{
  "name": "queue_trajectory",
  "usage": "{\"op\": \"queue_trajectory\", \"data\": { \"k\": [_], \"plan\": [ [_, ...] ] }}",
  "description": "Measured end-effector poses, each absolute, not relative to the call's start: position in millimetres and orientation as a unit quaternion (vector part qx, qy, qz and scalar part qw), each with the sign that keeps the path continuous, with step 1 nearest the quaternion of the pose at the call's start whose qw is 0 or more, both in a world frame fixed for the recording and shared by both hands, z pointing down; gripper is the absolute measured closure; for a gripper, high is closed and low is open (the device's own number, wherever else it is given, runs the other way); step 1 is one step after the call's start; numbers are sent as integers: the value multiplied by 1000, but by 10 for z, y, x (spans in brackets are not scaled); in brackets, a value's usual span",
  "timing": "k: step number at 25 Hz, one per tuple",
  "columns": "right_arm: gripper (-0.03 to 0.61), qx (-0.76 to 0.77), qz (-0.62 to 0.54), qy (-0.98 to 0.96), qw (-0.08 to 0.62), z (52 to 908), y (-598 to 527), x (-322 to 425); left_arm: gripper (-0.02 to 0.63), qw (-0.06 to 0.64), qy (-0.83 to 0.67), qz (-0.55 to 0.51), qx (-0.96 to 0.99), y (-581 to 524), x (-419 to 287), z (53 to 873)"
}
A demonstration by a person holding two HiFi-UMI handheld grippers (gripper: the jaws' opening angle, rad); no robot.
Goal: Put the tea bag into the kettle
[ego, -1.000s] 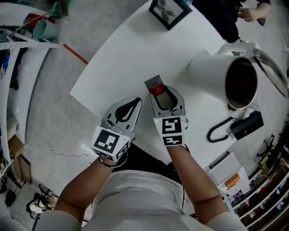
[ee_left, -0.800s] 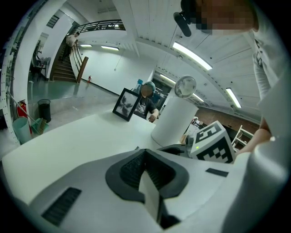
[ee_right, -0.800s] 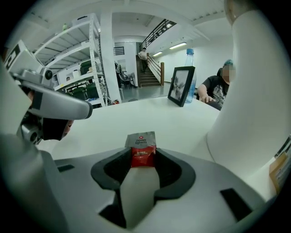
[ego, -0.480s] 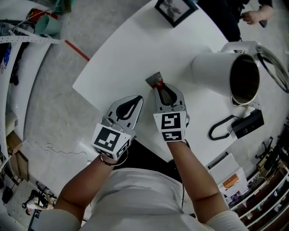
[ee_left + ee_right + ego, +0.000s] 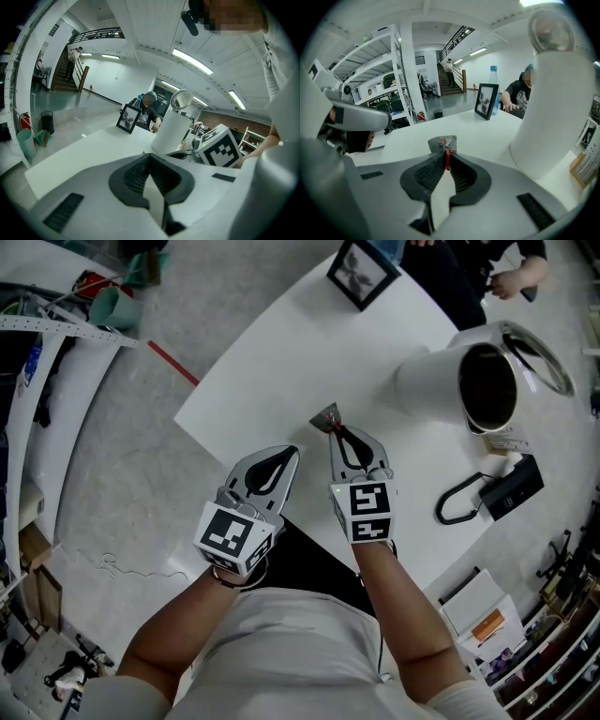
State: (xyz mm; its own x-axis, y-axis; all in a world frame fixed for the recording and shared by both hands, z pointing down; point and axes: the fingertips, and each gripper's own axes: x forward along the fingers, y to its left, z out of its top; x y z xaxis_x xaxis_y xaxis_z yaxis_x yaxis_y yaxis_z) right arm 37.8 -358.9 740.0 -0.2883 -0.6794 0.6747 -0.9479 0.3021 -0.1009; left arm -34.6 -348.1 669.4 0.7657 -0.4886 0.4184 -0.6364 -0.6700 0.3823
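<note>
Seemingly pinched in right gripper's closing jaws, one tea bag; left gripper clenched.

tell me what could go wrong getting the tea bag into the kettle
1. The right gripper is closing its jaws on only one end of the tea bag; most of it sticks out past the tips, so it might slip on the lift.
2. The kettle has its lid standing open beside the mouth; the gripper could bump it going in.
</note>
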Motion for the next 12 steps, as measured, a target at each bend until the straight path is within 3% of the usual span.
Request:
{"op": "queue_trajectory", "data": {
  "k": [12],
  "plan": [
    [531,618,191,-739,190,6090,-3066,419,604,200,-257,97,940,-3100,-335,5631]
  ]
}}
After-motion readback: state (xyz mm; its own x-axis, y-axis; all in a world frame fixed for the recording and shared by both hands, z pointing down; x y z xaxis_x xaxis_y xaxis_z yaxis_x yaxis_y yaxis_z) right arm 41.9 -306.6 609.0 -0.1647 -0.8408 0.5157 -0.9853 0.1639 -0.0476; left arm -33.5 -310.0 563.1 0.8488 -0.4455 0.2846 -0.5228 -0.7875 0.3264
